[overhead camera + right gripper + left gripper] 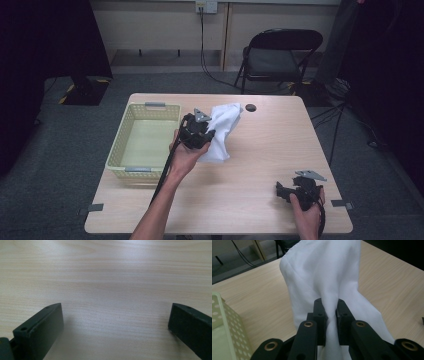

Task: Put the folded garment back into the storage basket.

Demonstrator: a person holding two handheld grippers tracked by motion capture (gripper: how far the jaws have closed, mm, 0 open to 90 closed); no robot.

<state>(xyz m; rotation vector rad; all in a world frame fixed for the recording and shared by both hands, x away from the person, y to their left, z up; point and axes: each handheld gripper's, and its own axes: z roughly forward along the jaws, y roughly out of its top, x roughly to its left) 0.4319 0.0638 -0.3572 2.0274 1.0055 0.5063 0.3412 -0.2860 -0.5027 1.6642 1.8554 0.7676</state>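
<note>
Left gripper (329, 312): jaws clamped on white cloth (324, 277), lifted near desk (260, 150) middle, just right of yellow basket (145, 137). Right gripper (292, 192): jaws wide, nothing between them, near front right corner. Step: carrying cloth. Next, likely: swing left over basket, release.

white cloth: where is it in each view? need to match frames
High view: white cloth at table centre, right of the basket, pinched by the left tongs.
Left gripper view: cloth fills the centre, clamped between the jaws.
Right gripper view: not in it.
Shared landmark: light wood table.
</note>
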